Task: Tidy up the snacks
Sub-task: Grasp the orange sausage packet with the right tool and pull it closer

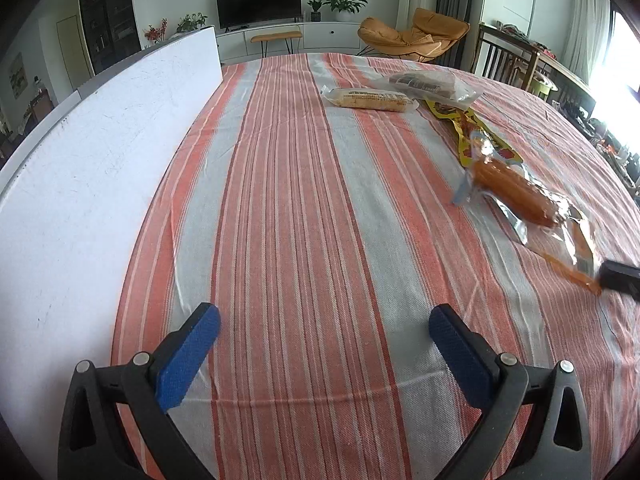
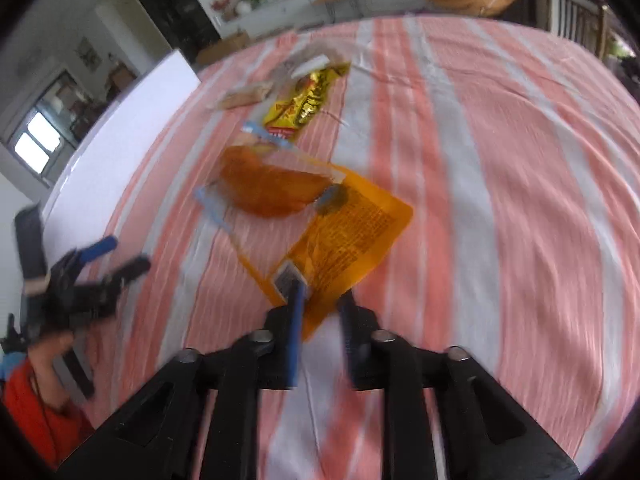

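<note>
An orange sausage packet lies on the striped cloth. My right gripper is shut on its near orange corner; the view is blurred by motion. The same packet shows in the left wrist view, with the right gripper at its end. A yellow packet, a pale bar and a clear dark packet lie beyond. My left gripper is open and empty over the cloth, and shows at the left of the right wrist view.
A white board stands along the table's left side. The striped tablecloth covers the whole table. Chairs and a TV unit stand beyond the far edge.
</note>
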`<state>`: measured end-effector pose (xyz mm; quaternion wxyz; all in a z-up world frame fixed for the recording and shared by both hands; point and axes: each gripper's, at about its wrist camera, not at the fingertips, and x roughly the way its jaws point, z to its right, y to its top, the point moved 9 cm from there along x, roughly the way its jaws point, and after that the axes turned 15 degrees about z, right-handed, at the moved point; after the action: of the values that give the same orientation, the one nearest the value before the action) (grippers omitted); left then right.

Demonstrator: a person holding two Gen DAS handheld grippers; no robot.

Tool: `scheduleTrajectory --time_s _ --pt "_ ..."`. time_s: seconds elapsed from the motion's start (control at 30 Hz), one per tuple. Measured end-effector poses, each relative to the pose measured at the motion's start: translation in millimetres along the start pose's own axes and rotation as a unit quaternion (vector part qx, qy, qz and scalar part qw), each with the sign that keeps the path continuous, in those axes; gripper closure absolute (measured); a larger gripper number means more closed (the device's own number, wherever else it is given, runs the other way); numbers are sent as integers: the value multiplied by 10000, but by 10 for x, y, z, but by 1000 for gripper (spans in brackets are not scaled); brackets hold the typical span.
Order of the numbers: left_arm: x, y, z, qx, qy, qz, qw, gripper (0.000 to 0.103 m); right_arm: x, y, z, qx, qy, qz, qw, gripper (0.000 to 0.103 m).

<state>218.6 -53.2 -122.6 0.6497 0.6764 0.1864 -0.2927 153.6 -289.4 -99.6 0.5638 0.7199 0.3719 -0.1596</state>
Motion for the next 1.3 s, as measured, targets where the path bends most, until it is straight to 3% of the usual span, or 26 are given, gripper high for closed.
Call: scheduleTrajectory --time_s 0.03,0.07,0.17,0.27,0.37,0.47,0.53,0.63,0.7,0.8,0.97,1.03,1.13,1.23,1.3 --pt "-1 0 -4 -1 -1 0 10000 0 -106 -57 3 19 -4 166 9999 40" --pt "0 -1 -4 -1 -1 0 10000 0 -206 -91 18 86 -23 345 9994 31" --pt "-1 0 -2 -2 -2 0 10000 0 -457 -125 56 111 -257 944 9951 31" --pt "-1 -1 -2 -4 -2 1 10000 0 -553 106 -79 -407 -286 1303 9902 31" --pt "-1 -1 -2 -4 -2 1 10000 0 -327 503 -394 -1400 135 1087 9841 26" --pt "-1 -1 -4 -5 -3 1 10000 0 117 722 -653 -2495 587 423 9657 26" --pt "-1 -1 -4 -5 -3 1 10000 0 449 761 -642 -2761 585 -119 9593 26" --pt "-1 -1 -4 -7 -4 2 10000 0 816 604 -582 -2541 816 -1116 9573 25" --pt "0 -1 1 -8 -5 2 10000 0 866 539 -572 -2492 759 -1229 9576 26" --pt "0 -1 1 -6 -3 2 10000 0 779 441 -503 -2294 191 -1011 9679 31" --pt "0 -2 -4 -6 -3 2 10000 0 251 206 -109 -796 -587 -195 9949 47" --pt "2 -2 3 -7 -2 2 10000 0 135 222 93 -442 -928 40 9947 47" --pt "1 -2 -4 -8 -2 3 10000 0 97 324 385 -388 -1408 346 9887 43" --pt "2 -2 -3 -8 -3 4 10000 0 127 387 509 -398 -1550 600 9853 30" --pt "3 0 0 -7 -2 2 10000 0 115 372 532 -379 -1579 744 9839 26"
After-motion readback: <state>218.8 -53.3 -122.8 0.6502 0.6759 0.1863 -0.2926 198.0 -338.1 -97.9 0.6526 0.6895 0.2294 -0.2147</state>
